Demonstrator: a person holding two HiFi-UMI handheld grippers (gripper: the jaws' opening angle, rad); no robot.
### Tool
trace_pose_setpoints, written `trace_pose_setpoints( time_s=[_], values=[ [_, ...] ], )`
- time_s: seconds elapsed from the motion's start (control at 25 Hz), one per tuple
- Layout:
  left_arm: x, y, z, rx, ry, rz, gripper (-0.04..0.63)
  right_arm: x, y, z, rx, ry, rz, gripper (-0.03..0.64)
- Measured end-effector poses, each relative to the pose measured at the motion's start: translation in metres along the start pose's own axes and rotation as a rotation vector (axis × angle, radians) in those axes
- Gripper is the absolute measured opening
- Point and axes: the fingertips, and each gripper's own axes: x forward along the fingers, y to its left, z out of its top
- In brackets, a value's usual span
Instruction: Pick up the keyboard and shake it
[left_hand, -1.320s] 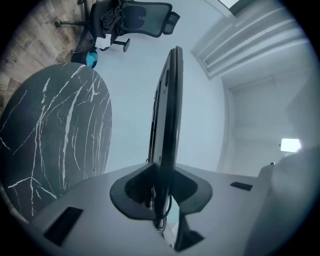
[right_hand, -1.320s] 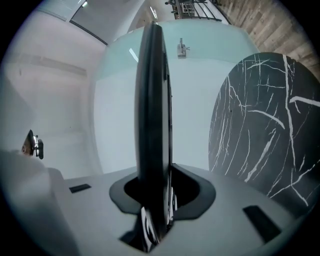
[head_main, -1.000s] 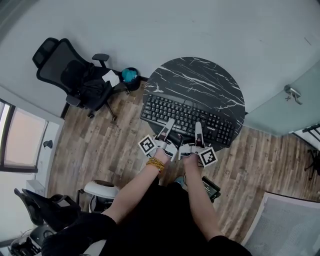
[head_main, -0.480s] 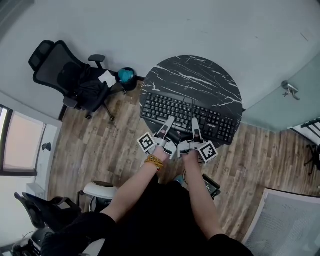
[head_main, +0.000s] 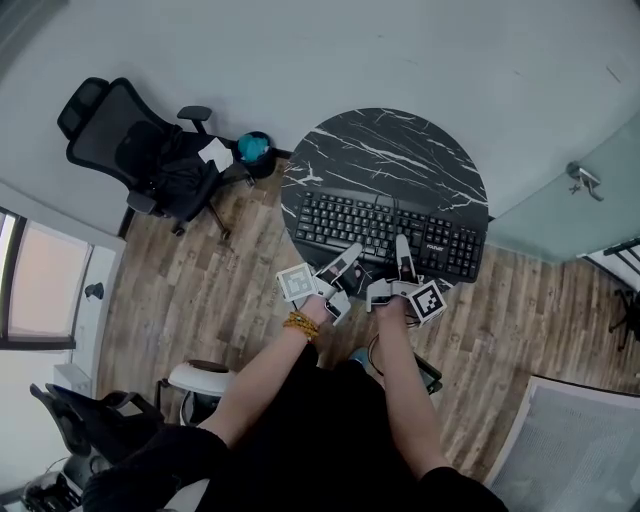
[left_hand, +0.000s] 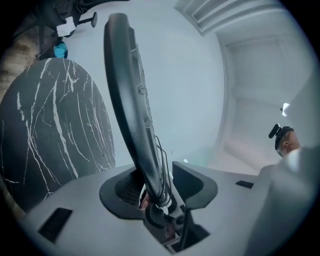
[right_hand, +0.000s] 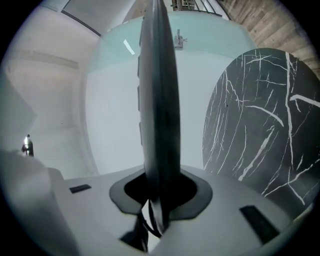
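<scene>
Head view showed a round black desk (head_main: 390, 150) with white streaks on a wooden floor (head_main: 200, 290). A black keyboard (head_main: 385, 225) was over the near part of the desk. Its long side ran along the desk's near edge, and its right end reached a little past the desk's right edge.

The person held a tool in each hand, and both tools met the near long side of the keyboard. The left tool (head_main: 343, 275) was a bit left of the keyboard's middle. The right tool (head_main: 404, 265) was just beside it, about at the middle. A gold bracelet (head_main: 303, 324) sat on the left wrist.

In the left gripper view, the keyboard was seen from its thin edge and stood between the jaws. Those jaws had just been opening and were apart. One jaw was close against the keyboard and the other had a gap next to it, so the tool was not squeezing.

In the right gripper view, the thin edge of the keyboard stood between the jaws. Those jaws had just been closing and pressed on it from both sides. Pale wall showed between the keyboard and the desk, so the two were apart there.

A black office chair (head_main: 130, 140) stood well off the desk's far left side. A small blue round thing (head_main: 255, 148) lay between the chair and the desk.
</scene>
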Motion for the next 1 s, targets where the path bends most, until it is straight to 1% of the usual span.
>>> trace_pose_setpoints(
  time_s=[0.04,0.12,0.16,0.24,0.36,0.4,0.44,0.48,0.56,0.6,0.64,0.68,0.76,0.88,0.96,1.0],
  values=[
    [-0.003,0.001,-0.004,0.027,0.040,0.021,0.166,0.001,-0.001,0.003,0.015,-0.011,-0.003,0.084],
    [-0.013,0.006,-0.009,0.144,0.126,0.074,0.166,0.002,-0.005,0.012,0.042,-0.038,-0.017,0.084],
    [-0.018,0.008,-0.010,0.179,0.147,0.080,0.166,0.002,-0.007,0.016,0.047,-0.048,-0.025,0.084],
    [-0.030,0.009,-0.008,0.217,0.149,0.088,0.164,0.001,-0.011,0.025,0.034,-0.062,-0.039,0.084],
    [-0.041,0.003,0.004,0.316,0.126,0.112,0.111,-0.002,-0.013,0.035,-0.021,-0.063,-0.059,0.084],
    [-0.042,0.001,0.010,0.365,0.116,0.133,0.078,-0.002,-0.014,0.037,-0.043,-0.060,-0.063,0.084],
    [-0.042,-0.001,0.017,0.436,0.101,0.171,0.063,-0.003,-0.014,0.039,-0.063,-0.058,-0.066,0.084],
    [-0.041,-0.002,0.026,0.529,0.080,0.229,0.060,-0.003,-0.013,0.040,-0.077,-0.056,-0.067,0.084],
    [-0.038,-0.002,0.046,0.737,0.026,0.374,0.060,-0.004,-0.013,0.039,-0.082,-0.059,-0.062,0.085],
    [-0.036,-0.003,0.055,0.817,-0.002,0.432,0.060,-0.005,-0.013,0.037,-0.076,-0.064,-0.060,0.086],
    [-0.032,-0.005,0.062,0.869,-0.029,0.471,0.057,-0.006,-0.014,0.036,-0.066,-0.071,-0.060,0.086],
    [-0.028,-0.008,0.067,0.903,-0.049,0.493,0.057,-0.008,-0.015,0.034,-0.056,-0.078,-0.062,0.085],
    [-0.017,-0.015,0.071,0.979,-0.056,0.511,0.055,-0.011,-0.019,0.031,-0.033,-0.088,-0.065,0.084],
    [0.002,-0.026,0.069,1.126,-0.014,0.515,0.057,-0.015,-0.021,0.026,-0.013,-0.089,-0.067,0.084],
    [0.011,-0.030,0.065,1.188,0.014,0.510,0.057,-0.015,-0.021,0.024,-0.014,-0.082,-0.067,0.086],
    [0.015,-0.031,0.063,1.201,0.023,0.504,0.057,-0.016,-0.021,0.024,-0.017,-0.080,-0.068,0.084]
  ],
)
